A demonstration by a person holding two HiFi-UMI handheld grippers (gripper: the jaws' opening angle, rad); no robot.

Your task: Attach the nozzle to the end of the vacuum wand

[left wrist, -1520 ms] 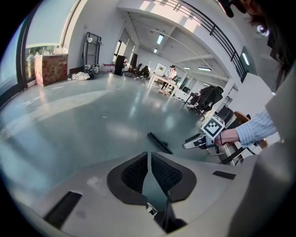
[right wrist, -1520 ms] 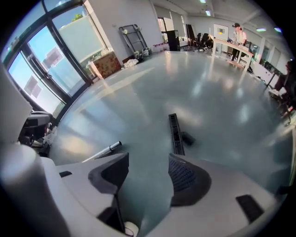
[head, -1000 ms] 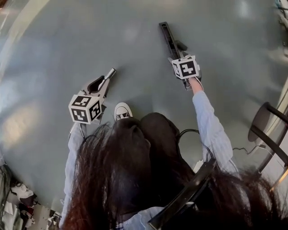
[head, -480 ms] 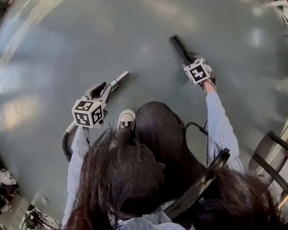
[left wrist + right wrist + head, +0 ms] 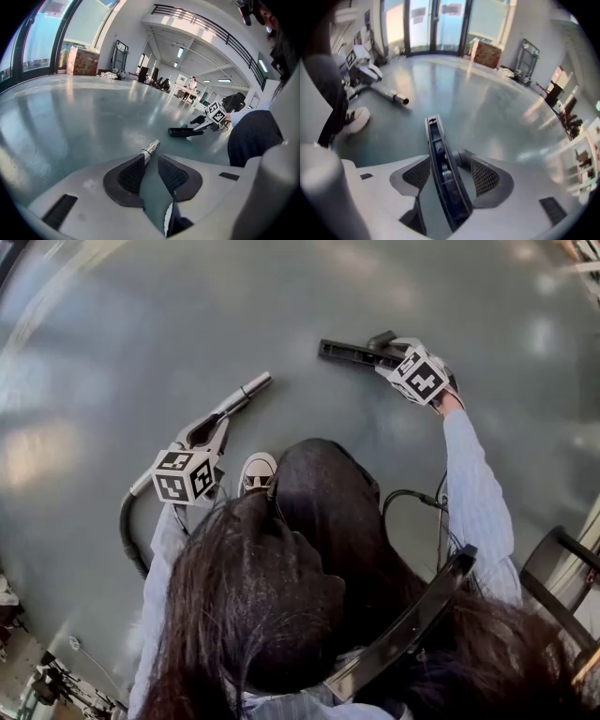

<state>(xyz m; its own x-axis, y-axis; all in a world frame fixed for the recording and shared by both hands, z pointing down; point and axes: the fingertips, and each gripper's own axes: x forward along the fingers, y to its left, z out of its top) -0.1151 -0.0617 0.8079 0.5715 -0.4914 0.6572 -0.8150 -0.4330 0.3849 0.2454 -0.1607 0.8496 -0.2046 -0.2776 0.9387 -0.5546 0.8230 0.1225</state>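
The person wears pale blue sleeves [image 5: 476, 512], dark trousers [image 5: 323, 493], a white sneaker [image 5: 256, 472].

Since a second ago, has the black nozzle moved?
Yes. In the head view the nozzle in the right tool has swung from pointing away from the shoe to lying crosswise, its tip toward the wand.

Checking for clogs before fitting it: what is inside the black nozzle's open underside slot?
Only dark plastic ribs show along the nozzle's slot, with no visible debris. The neck's socket is hidden behind the nozzle body and the right gripper's pad.
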